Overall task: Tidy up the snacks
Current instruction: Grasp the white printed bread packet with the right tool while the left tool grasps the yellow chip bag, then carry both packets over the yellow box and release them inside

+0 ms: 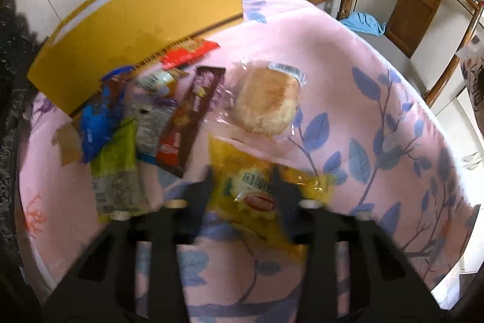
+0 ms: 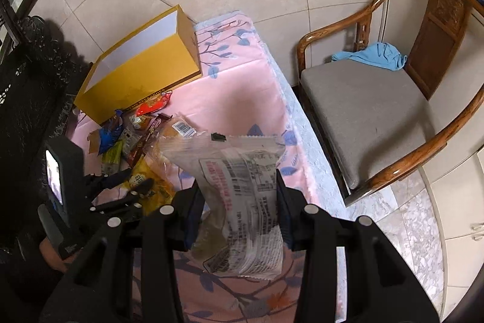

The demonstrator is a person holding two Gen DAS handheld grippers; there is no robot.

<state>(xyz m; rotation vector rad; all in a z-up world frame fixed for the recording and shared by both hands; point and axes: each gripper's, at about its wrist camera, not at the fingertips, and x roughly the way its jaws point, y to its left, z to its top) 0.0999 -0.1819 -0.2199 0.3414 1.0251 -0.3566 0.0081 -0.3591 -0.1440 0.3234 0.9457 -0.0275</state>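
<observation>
At the upper left of both views the yellow box (image 2: pixel 142 71) stands open on the pink tablecloth (image 1: pixel 348 87), loose snacks (image 1: pixel 145 117) piled against its front wall. Lower centre in the left wrist view, the left gripper (image 1: pixel 242 180) is clamped on a yellow packet (image 1: pixel 260 186) lying on the cloth. The right gripper (image 2: pixel 240 180) grips a white printed packet (image 2: pixel 242 186), raised above the cloth. Both picks look done; next, each packet likely needs carrying up-left over the box rim and releasing inside.
</observation>
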